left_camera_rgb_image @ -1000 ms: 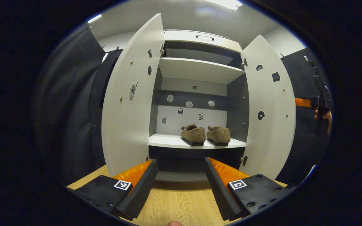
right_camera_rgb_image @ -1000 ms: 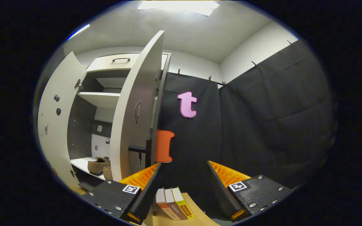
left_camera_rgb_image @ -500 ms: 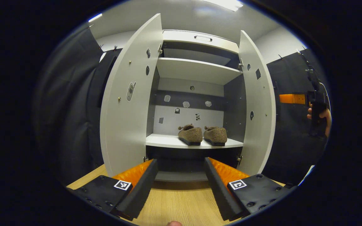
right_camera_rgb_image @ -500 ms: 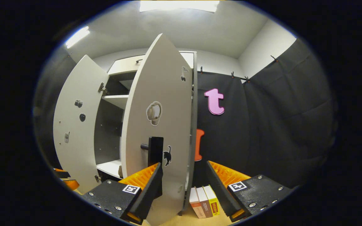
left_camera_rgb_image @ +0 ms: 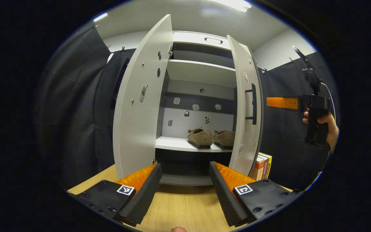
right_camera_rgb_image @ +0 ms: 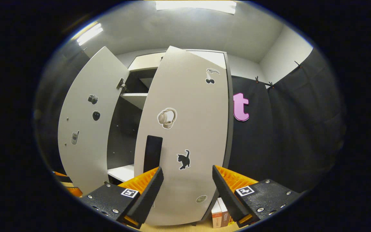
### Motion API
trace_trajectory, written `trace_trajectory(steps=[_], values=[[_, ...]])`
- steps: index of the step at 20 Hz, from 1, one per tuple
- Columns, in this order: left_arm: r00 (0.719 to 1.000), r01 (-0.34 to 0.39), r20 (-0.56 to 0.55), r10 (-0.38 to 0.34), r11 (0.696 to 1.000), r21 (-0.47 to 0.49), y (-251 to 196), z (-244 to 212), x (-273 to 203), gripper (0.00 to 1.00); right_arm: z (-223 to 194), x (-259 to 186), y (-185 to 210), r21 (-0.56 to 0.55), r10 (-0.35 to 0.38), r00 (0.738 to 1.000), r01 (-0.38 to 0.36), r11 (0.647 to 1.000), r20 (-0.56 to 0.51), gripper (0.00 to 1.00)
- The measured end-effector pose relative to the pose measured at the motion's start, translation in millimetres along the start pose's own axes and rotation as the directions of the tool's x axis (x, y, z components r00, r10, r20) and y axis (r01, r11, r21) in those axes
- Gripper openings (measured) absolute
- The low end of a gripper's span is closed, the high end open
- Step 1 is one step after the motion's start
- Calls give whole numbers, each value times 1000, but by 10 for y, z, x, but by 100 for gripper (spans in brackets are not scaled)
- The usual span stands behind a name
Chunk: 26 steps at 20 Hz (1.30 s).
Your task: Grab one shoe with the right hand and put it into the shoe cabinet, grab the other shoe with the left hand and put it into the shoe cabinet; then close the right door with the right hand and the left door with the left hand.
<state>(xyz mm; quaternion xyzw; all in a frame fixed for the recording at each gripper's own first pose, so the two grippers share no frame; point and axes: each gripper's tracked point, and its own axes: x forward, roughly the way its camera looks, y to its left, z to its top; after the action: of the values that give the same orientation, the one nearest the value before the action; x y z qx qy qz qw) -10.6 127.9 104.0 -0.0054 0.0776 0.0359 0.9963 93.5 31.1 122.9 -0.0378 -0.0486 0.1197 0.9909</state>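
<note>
The left gripper (left_camera_rgb_image: 185,190) hung over the wooden table (left_camera_rgb_image: 185,212) with its fingers apart and nothing between them. Straight ahead of the fingers, beyond their tips, stood the shoe cabinet (left_camera_rgb_image: 201,72). The two brown shoes sat side by side on its lower shelf (left_camera_rgb_image: 172,145): the left shoe (left_camera_rgb_image: 200,138) above the gap between the fingers, the right shoe (left_camera_rgb_image: 224,138) just beside it, above the right finger and partly hidden by the edge of the right door (left_camera_rgb_image: 245,109). The left door (left_camera_rgb_image: 140,100) stood wide open, above and beyond the left finger. The right door was swung partway in, so its outer face and dark handle (left_camera_rgb_image: 252,103) showed. Past that door some books (left_camera_rgb_image: 262,166) stood upright on the table. Farther off to the right of the fingers, a hand (left_camera_rgb_image: 322,124) held the other gripper, level with the door handle and apart from the door.

In the right gripper view, the right gripper (right_camera_rgb_image: 185,190) had its fingers apart, holding nothing. The outer face of the right door (right_camera_rgb_image: 188,129) lay directly ahead, spanning the gap between the fingers; whether either finger touched it I cannot tell. The door's handle (right_camera_rgb_image: 153,154) stood just above the left fingertip. The open left door (right_camera_rgb_image: 87,129) lay farther off, beyond the left finger, and the books (right_camera_rgb_image: 219,216) showed low beside the right finger.
</note>
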Motion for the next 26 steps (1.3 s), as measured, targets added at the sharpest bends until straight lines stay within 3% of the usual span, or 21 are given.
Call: trace_trajectory(steps=[5,8,9,10,18,26], values=[[1000,-13,9,13,1000,22,73,48,-33,99,-198,208,175,13,10,999,-9,1000,-47,94],[1000,-19,5,19,1000,13,91,41,-42,97,-267,334,266,16,3,998,-2,1000,-61,93],[1000,-22,2,22,1000,11,109,35,-53,97,-255,353,280,11,0,998,1,1000,-59,97],[1000,-25,2,25,1000,10,135,38,-64,97,-260,379,309,6,-4,998,4,1000,-60,92],[999,-44,16,44,999,-1,260,93,-91,97,-363,652,416,89,-16,994,26,996,-106,92],[996,-81,25,81,996,-32,514,175,-144,96,-442,845,429,80,-29,992,38,996,-121,92]])
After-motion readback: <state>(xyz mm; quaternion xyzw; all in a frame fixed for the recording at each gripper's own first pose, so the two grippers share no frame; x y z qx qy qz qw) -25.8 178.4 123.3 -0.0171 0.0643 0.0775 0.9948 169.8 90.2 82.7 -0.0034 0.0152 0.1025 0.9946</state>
